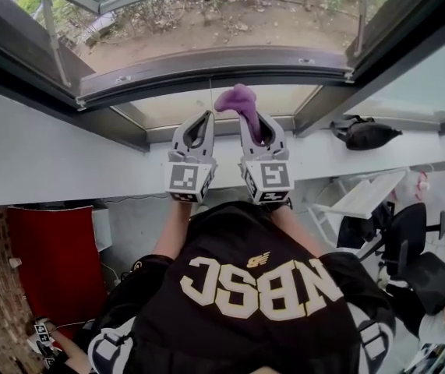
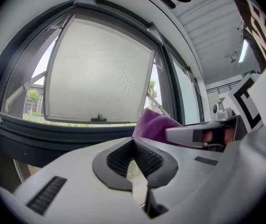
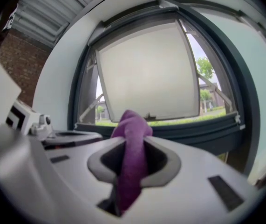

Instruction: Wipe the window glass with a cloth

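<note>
A purple cloth (image 1: 238,100) sticks up from between the jaws of my right gripper (image 1: 253,125), which is shut on it. In the right gripper view the cloth (image 3: 133,125) stands in front of the window glass (image 3: 146,73), a pane in a dark sash swung outward. My left gripper (image 1: 204,119) is held just left of the right one, shut with nothing in it. The left gripper view has its jaws (image 2: 133,143) meeting at the tips, the cloth (image 2: 153,125) to their right and the glass (image 2: 100,73) ahead. Both grippers are raised over the dark window frame (image 1: 214,65), short of the pane.
A white sill (image 1: 51,154) runs below the window, with a black bag (image 1: 366,135) lying on it at the right. A red cabinet (image 1: 51,263) stands low at the left. A white folding table (image 1: 362,197) and dark chairs (image 1: 409,248) are at the right.
</note>
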Tool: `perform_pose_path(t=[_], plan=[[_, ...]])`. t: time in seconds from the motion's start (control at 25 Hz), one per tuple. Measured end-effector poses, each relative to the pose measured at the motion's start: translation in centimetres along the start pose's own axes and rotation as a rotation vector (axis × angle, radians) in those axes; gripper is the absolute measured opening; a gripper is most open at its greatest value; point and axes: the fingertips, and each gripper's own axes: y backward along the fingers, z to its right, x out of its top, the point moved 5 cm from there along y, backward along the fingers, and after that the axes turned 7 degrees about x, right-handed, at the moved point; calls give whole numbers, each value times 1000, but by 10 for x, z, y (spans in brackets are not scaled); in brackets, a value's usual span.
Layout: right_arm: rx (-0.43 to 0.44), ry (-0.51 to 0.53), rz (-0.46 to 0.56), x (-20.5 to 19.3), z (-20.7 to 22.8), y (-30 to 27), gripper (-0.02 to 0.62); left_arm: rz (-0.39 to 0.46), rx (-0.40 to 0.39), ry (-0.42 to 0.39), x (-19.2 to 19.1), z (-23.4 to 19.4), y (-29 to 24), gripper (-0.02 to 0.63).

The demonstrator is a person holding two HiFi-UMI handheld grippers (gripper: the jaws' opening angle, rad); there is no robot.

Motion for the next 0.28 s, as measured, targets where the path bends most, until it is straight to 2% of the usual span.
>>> perform_pose_path(t=[0.28], plan=[[-33, -22, 16, -1, 25, 5, 87, -42, -21, 14, -14, 8, -11, 20]])
